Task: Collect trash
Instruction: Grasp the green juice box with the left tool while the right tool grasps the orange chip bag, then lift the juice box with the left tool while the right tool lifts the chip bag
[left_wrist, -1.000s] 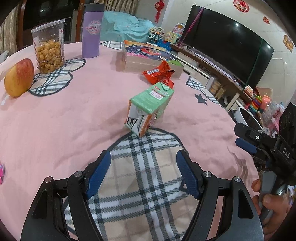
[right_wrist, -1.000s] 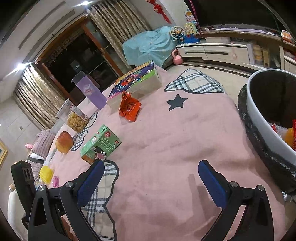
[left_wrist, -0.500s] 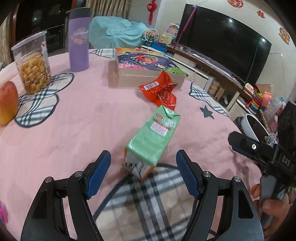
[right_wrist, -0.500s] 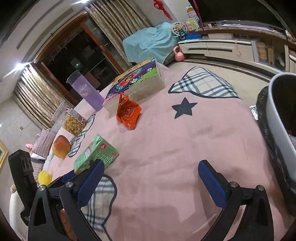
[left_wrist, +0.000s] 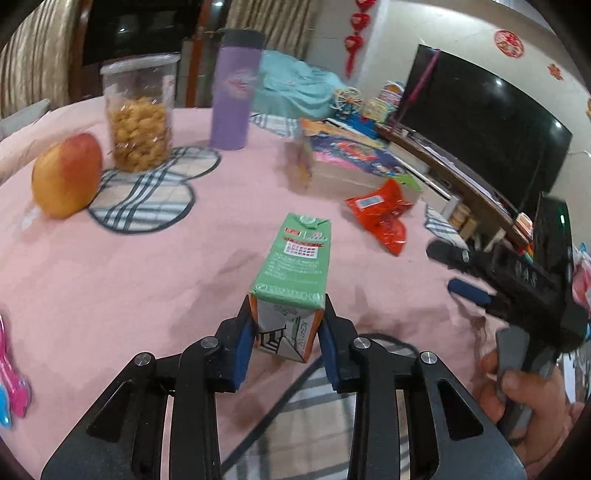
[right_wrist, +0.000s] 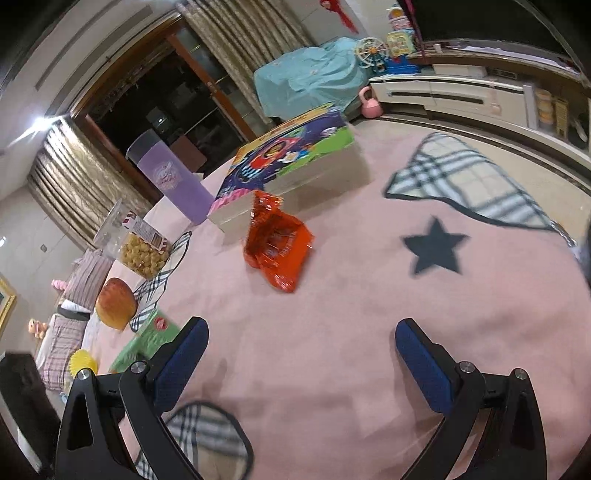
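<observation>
On the pink tablecloth (left_wrist: 129, 266), your left gripper (left_wrist: 288, 332) was closing around the green carton (left_wrist: 295, 273); your right gripper (right_wrist: 299, 354) hung spread and empty, the red wrapper (right_wrist: 277, 243) uncollected.

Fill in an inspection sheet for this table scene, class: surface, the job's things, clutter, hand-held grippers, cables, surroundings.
Surface: pink tablecloth with plaid patches and a dark star.
Job's things: green carton lying on its side; crumpled red wrapper lying apart from it, near the picture box.
Clutter: apple, snack jar, purple tumbler.
Grippers: left hand-held gripper closing, its pads at the sides of the carton's near end; right hand-held gripper open, nothing between its jaws.
Cables: nothing seen.
Surroundings: television, curtains, teal-covered furniture.
</observation>
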